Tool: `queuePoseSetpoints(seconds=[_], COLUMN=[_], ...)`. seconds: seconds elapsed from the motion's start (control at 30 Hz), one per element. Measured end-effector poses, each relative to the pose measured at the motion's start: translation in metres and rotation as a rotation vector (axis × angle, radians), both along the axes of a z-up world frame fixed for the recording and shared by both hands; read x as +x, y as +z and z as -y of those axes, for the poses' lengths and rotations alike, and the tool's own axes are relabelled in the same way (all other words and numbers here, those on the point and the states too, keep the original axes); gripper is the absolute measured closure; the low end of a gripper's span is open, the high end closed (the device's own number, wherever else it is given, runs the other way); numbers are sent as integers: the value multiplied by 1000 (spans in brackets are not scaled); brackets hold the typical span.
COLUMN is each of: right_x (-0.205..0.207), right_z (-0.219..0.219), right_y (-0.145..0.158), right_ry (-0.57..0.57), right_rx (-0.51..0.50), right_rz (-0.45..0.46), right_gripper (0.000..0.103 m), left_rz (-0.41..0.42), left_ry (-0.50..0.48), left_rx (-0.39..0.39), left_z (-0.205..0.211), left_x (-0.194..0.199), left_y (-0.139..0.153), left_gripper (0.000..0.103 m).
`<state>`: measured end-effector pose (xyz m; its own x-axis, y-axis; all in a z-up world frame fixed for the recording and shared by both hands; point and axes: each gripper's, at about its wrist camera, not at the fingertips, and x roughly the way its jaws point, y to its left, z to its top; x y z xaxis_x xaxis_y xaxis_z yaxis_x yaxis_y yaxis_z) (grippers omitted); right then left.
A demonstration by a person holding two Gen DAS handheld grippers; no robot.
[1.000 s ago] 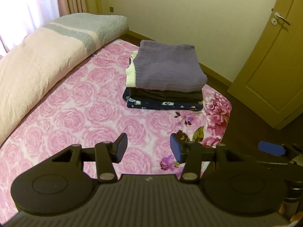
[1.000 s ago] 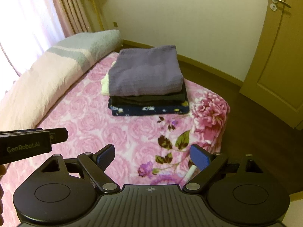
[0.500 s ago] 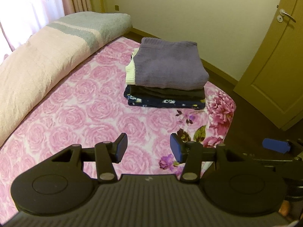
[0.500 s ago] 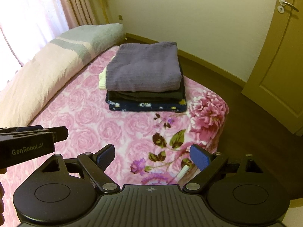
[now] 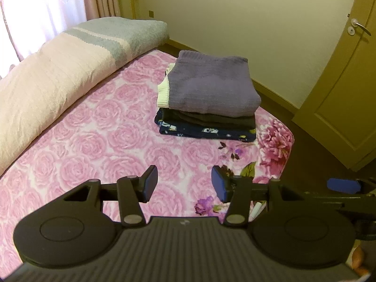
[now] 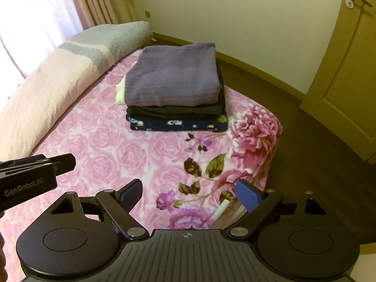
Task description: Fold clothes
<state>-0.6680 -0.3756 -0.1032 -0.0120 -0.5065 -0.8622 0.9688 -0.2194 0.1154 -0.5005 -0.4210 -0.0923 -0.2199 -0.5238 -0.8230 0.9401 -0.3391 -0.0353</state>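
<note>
A stack of folded clothes [image 5: 206, 108] [image 6: 176, 94] rests on the pink rose blanket [image 5: 94, 145] [image 6: 105, 155]. On top lies a purple knit [image 5: 211, 87] [image 6: 174, 77], under it a dark garment and a navy patterned one [image 5: 206, 132] [image 6: 178, 124]; a pale yellow-white edge [image 5: 163, 96] pokes out at the left. My left gripper [image 5: 184, 183] hovers open over the blanket, well short of the stack, with nothing between its fingers. My right gripper [image 6: 189, 193] is open too, empty, near the blanket's front corner. Each gripper shows at the edge of the other's view.
A rolled cream and grey-blue duvet [image 5: 58, 75] [image 6: 58, 75] lies along the blanket's left side by the curtained window. Dark wooden floor [image 6: 317, 164] borders the blanket on the right, with a door [image 5: 347, 94] beyond. A white pen-like object [image 6: 219, 210] lies near the front corner.
Both views have shifted slightly, so the stack sits a little lower and further back in frame. Both grippers stay open and empty; the clothes have not moved.
</note>
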Motion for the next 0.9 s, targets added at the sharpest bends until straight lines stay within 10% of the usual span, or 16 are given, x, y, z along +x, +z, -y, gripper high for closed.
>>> queuePoseSetpoints(seconds=[0.9], right_x=[-5], right_z=[22], right_y=[-20], right_ry=[7], right_rx=[34], right_rz=[1], right_gripper=[14], left_rz=[22], left_ry=[-13], left_rx=[23], left_z=[19], left_x=[-3], left_y=[-19], left_gripper=[56])
